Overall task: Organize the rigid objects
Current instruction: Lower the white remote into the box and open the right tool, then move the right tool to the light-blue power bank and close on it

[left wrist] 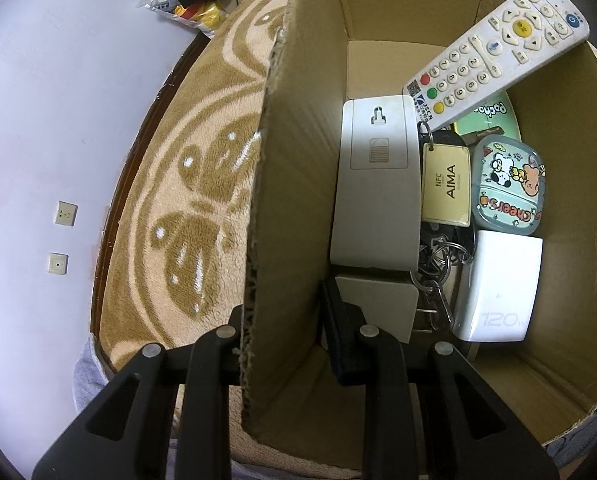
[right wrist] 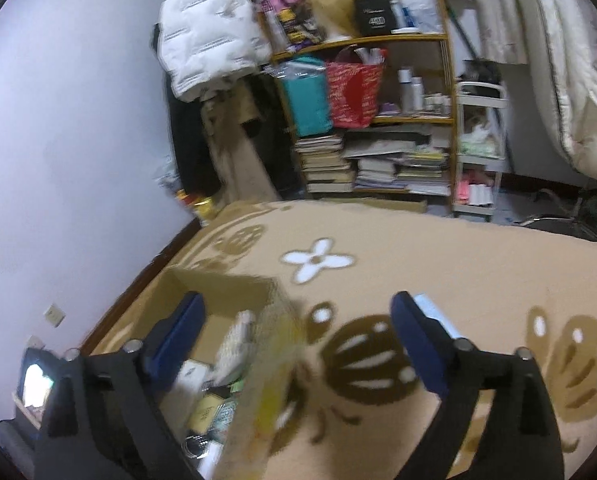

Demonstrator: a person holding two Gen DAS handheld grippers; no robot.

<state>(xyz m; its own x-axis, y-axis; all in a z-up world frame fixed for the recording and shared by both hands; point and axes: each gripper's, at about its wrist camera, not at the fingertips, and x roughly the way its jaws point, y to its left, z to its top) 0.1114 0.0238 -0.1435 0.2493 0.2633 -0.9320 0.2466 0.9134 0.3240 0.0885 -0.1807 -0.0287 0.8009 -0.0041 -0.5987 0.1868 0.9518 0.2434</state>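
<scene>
From the left wrist view, the left gripper (left wrist: 286, 332) straddles the near wall of the open brown cardboard box (left wrist: 298, 160), one finger outside and one inside, the jaws closed onto that wall to steady it on the tan patterned blanket (left wrist: 186, 208). The box looks nearly filled: one long white remote control with coloured buttons (left wrist: 498, 52) leans on the far right rim, one flat grey rectangular device (left wrist: 374, 184) stands along the left wall, one cream "AIMA" NFC tag on a bunch of keys (left wrist: 445, 184) lies beside it, then one pale blue cartoon-printed tin (left wrist: 508, 186), one white "120W" charger block (left wrist: 498, 284) and one green printed card (left wrist: 490, 118) half hidden under the remote. That makes six things inside, so the sorting seems mostly done. From the right wrist view, blurred by motion, the right gripper (right wrist: 298, 344) hangs above the box's right edge with its blue-padded jaws spread wide and nothing between them; a yellowish smear below is too blurred to name. One pale blue flat object (right wrist: 434, 312) peeks from behind the right finger on the blanket, probably the one thing left to collect.
</scene>
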